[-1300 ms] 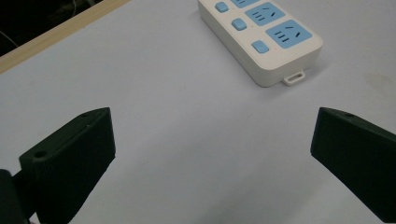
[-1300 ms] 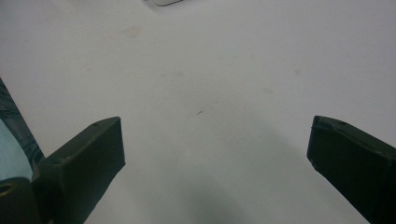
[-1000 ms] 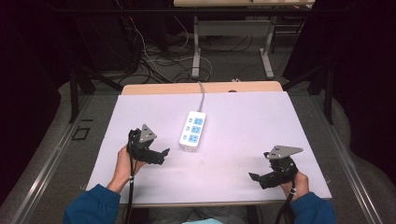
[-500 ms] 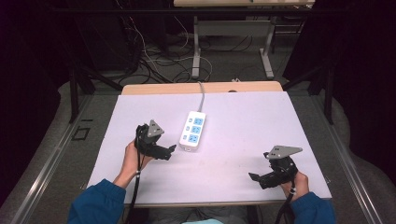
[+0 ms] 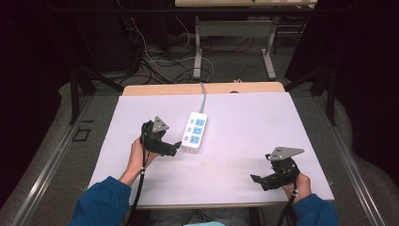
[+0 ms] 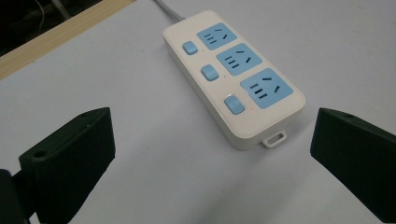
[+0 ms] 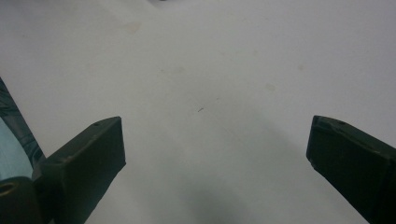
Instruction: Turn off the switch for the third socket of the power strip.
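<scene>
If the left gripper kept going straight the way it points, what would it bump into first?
Most likely the power strip: it lies straight ahead of the open left gripper, its near end between the jaws' line. How much gap remains is hard to judge.

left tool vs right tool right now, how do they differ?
The left tool sits just beside the near end of the white three-socket power strip, jaws aimed at it; the right tool is far off, near the table's front right. The left gripper view shows the strip between its jaws; the right gripper view shows bare white tabletop. Shared: both black, hand-held, open, empty.
</scene>
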Demonstrator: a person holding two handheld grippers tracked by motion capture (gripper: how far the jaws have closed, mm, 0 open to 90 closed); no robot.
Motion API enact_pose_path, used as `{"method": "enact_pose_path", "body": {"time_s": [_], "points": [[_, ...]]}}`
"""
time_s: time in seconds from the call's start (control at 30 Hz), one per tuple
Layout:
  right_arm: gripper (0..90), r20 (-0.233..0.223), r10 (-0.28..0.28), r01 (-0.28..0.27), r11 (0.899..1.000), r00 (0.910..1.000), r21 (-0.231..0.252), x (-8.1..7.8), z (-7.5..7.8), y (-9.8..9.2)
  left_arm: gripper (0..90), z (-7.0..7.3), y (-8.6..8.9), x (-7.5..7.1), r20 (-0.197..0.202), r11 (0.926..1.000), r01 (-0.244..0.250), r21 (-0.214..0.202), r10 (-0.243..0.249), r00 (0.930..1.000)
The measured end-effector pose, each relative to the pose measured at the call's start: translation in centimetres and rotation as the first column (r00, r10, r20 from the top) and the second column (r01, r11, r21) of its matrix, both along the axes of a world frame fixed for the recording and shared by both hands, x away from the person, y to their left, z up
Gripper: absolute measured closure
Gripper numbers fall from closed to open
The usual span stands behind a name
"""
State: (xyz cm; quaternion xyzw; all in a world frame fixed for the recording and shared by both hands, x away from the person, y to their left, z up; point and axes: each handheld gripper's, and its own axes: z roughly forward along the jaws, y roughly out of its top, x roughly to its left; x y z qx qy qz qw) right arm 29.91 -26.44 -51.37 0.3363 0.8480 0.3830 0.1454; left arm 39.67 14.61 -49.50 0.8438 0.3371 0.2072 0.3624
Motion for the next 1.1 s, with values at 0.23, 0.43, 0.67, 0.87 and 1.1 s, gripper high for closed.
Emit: {"method": "enact_pose_path", "body": {"time_s": [0.23, 0.43, 0.67, 0.87, 1.1], "points": [[4.2, 0.005, -0.003, 0.003, 1.000, 1.0000, 0.004, 0.0, 0.0, 0.0, 0.0, -0.2, -1.0, 0.9, 0.006, 0.9999, -0.006, -0.010, 0.006, 1.0000], [4.5, 0.002, -0.004, 0.004, 1.000, 1.0000, 0.006, 0.0, -0.1, 0.0, 0.0, -0.4, -1.5, 1.5, -0.007, 0.9999, -0.004, -0.015, 0.004, 1.0000], [4.5, 0.004, -0.003, 0.003, 1.000, 1.0000, 0.007, 0.0, -0.1, 0.0, 0.0, -0.6, -1.7, 2.1, -0.019, 1.0000, -0.004, -0.009, 0.004, 0.9998], [4.5, 0.002, -0.007, 0.007, 1.000, 1.0000, 0.003, 0.0, -0.1, 0.1, 0.0, -0.9, -2.2, 2.7, -0.025, 0.9999, -0.008, -0.015, 0.008, 0.9997], [4.6, -0.009, 0.003, -0.003, 1.000, 1.0000, -0.002, 0.0, 0.0, 0.1, 0.0, -1.2, -2.6, 3.2, -0.045, 0.9997, -0.010, -0.023, 0.009, 0.9989]]}}
